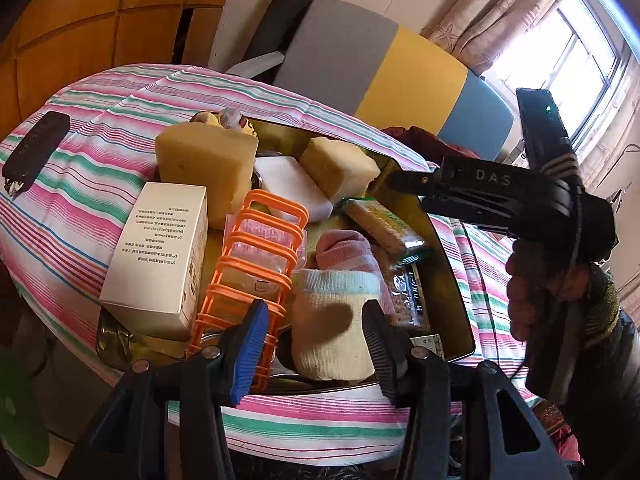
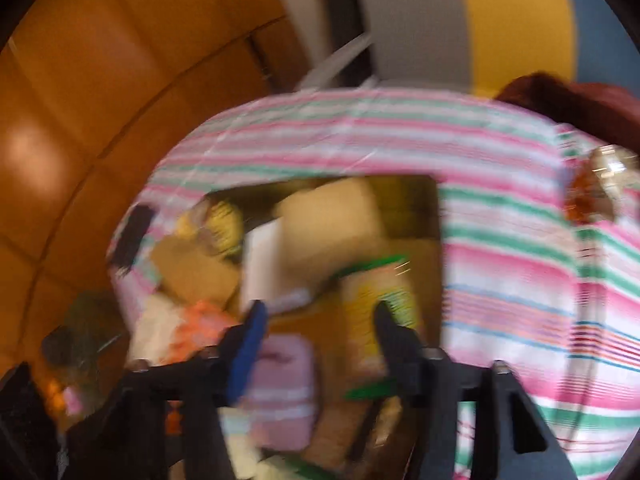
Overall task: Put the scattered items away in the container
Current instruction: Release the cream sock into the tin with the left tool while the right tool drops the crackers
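A dark metal tray on a striped tablecloth holds a white carton, an orange plastic rack, two yellow sponges, a white block, a biscuit pack and pink and cream socks. My left gripper hangs open just above the cream sock at the tray's near edge. In the left wrist view my right gripper reaches in from the right over the tray. The blurred right wrist view shows the right gripper open above the biscuit pack and pink sock.
A black remote-like bar lies on the cloth left of the tray. A grey, yellow and blue chair back stands behind the table. A hand holds the right gripper. Wooden panels are at the left and a window at the right.
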A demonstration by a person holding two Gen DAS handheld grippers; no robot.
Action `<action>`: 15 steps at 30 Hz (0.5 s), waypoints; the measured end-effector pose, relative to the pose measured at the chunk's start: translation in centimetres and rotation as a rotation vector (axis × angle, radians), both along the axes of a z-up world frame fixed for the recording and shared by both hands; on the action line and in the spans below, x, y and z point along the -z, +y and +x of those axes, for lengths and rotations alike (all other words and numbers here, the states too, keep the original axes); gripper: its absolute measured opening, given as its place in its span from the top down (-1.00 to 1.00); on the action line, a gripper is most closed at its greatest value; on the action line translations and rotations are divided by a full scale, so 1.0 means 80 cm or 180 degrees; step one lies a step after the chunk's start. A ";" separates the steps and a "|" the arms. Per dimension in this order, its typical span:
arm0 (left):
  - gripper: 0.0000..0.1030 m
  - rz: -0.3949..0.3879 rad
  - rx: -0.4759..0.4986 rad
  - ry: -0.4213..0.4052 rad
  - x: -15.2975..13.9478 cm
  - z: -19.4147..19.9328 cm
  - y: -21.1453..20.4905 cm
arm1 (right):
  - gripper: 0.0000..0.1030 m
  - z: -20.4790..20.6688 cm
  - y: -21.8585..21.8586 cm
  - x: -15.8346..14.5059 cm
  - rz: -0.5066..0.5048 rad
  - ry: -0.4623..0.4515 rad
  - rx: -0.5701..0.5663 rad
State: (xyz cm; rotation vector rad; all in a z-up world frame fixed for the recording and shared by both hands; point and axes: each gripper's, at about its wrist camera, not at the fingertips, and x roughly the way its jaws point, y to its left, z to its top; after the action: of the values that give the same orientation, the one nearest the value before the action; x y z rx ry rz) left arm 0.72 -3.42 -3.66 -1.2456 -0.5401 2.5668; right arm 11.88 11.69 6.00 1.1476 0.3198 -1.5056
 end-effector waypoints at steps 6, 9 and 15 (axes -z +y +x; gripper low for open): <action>0.05 -0.0011 0.0015 0.0005 0.000 0.001 0.000 | 0.49 0.002 -0.010 0.036 0.0294 -0.0054 -0.0017; 0.05 -0.0029 0.0024 0.0009 0.000 0.001 0.001 | 0.73 -0.014 -0.011 0.042 0.0272 -0.0057 0.0086; 0.05 -0.0106 0.0053 0.0018 0.000 0.001 0.005 | 0.68 -0.011 -0.011 0.042 0.0214 -0.0095 0.0061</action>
State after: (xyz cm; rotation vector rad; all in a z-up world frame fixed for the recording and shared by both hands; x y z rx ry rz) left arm 0.77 -2.98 -3.70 -1.2480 -0.4856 2.5748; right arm 11.01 10.81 2.66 1.2282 0.3421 -1.5028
